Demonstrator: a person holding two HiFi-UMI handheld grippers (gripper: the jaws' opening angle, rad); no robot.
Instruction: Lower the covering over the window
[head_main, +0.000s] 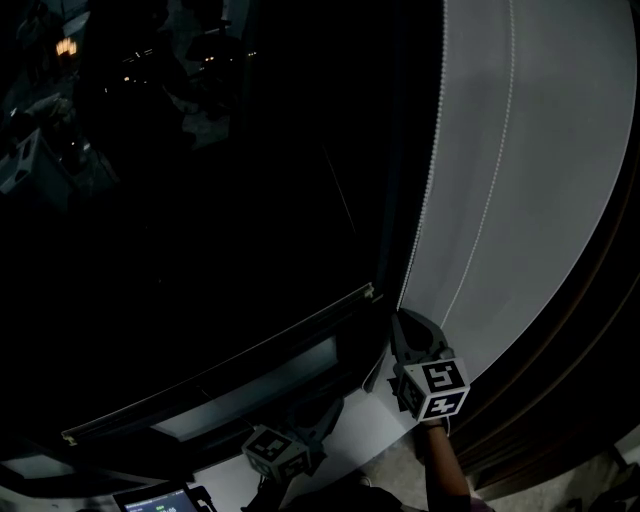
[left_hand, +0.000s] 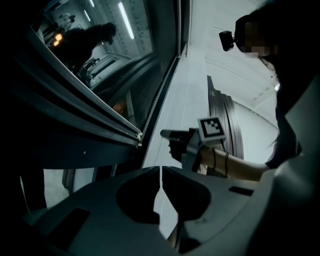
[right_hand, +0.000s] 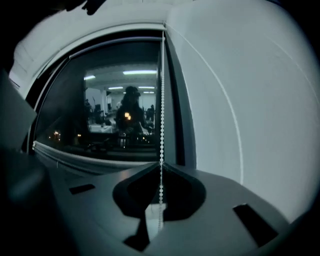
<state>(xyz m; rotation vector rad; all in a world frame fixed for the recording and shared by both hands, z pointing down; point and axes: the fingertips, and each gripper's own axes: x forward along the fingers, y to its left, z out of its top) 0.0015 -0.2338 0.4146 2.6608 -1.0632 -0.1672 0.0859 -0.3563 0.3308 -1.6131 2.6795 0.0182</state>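
Your right gripper (right_hand: 161, 167) is clamped on the bead chain (right_hand: 161, 100) — it runs straight up from the jaws beside the window (head_main: 200, 200). The covering is probably rolled up above, unseen. Your left gripper (left_hand: 161, 172) is closed and empty — farther off.

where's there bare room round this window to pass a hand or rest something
Free: the white wall between the bead chain and the dark trim at right; a narrow pale ledge under the window frame also looks bare. Crowded: the frame's lower right corner, where the right gripper is shut on the chain and the left gripper, shut and empty, sits nearby.
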